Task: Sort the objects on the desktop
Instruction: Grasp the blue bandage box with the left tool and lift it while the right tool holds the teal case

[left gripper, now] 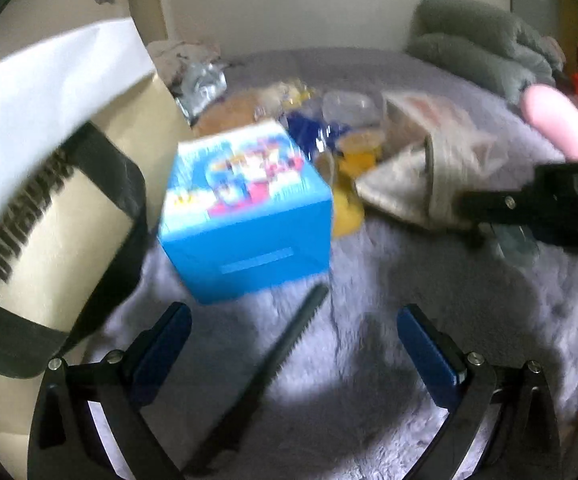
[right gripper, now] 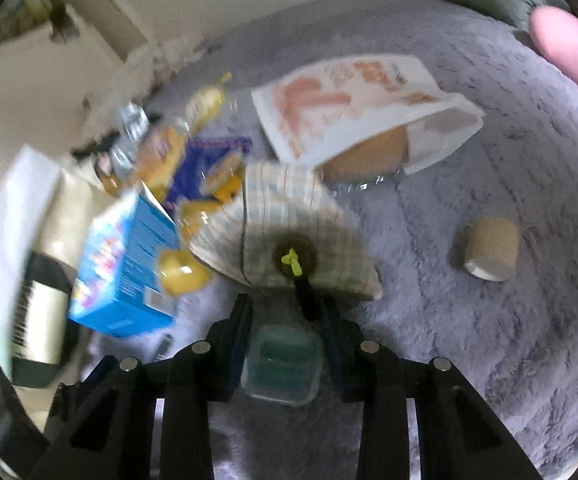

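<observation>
A blue cartoon-print box (left gripper: 245, 216) stands on the grey fluffy blanket (left gripper: 429, 320), just ahead of my left gripper (left gripper: 295, 316), which is open and empty. A black comb (left gripper: 265, 372) lies between its fingers. My right gripper (right gripper: 287, 304) is nearly shut on the edge of a checked cloth pouch (right gripper: 285, 236) with a green tag (right gripper: 291, 262). A small teal plastic box (right gripper: 283, 364) lies under the right gripper. The blue box also shows in the right wrist view (right gripper: 125, 264). The right gripper also shows in the left wrist view (left gripper: 465, 204) at the pouch (left gripper: 421, 184).
A beige tote bag (left gripper: 49, 220) lies at the left. Snack packets and yellow items (right gripper: 193, 160) are heaped behind the box. A white and orange paper bag (right gripper: 353, 100) lies beyond the pouch. A tan roll (right gripper: 489, 250) sits at the right. Grey pillows (left gripper: 477, 36) are at the back.
</observation>
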